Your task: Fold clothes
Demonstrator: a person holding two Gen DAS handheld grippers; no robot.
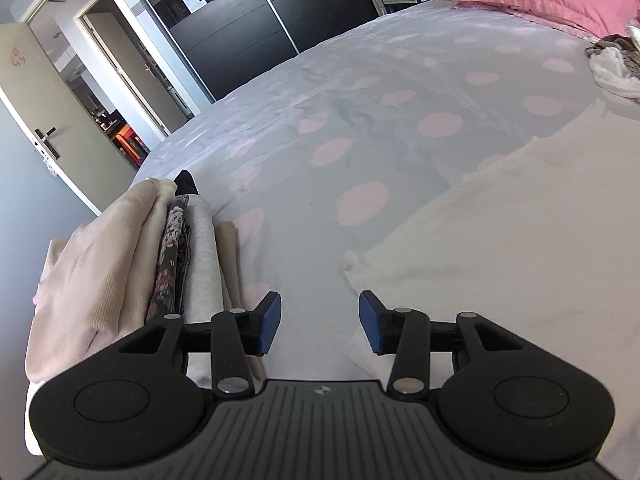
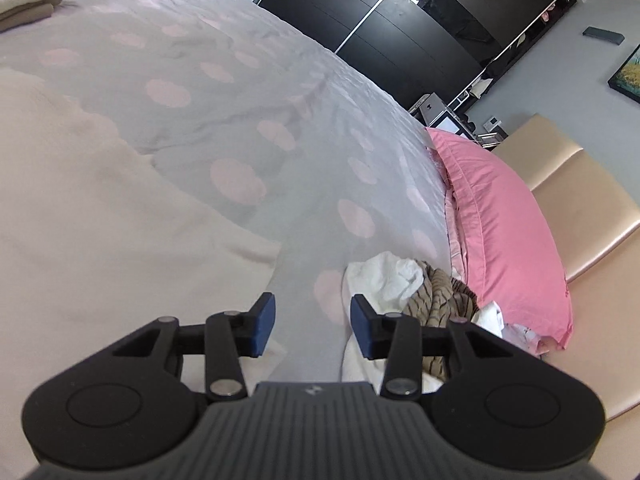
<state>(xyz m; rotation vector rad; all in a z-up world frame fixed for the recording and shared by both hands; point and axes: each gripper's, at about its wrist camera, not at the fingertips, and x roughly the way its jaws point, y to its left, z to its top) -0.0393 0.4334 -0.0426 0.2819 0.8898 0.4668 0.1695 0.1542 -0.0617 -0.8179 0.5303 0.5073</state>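
A cream garment (image 1: 520,248) lies spread flat on the bed; it also shows in the right wrist view (image 2: 100,220). My left gripper (image 1: 320,322) is open and empty, above the bedspread just left of the garment's left edge. My right gripper (image 2: 313,326) is open and empty, above the bedspread just right of the garment's right edge. A stack of folded clothes (image 1: 132,272) sits to the left of my left gripper. A heap of unfolded clothes (image 2: 424,292), white and striped tan, lies just right of my right gripper.
The bed has a grey bedspread with pink spots (image 1: 360,140). A pink pillow (image 2: 504,236) lies by the beige headboard (image 2: 580,200). Black wardrobe doors (image 2: 400,28) stand beyond the bed. An open door (image 1: 48,128) is at the left.
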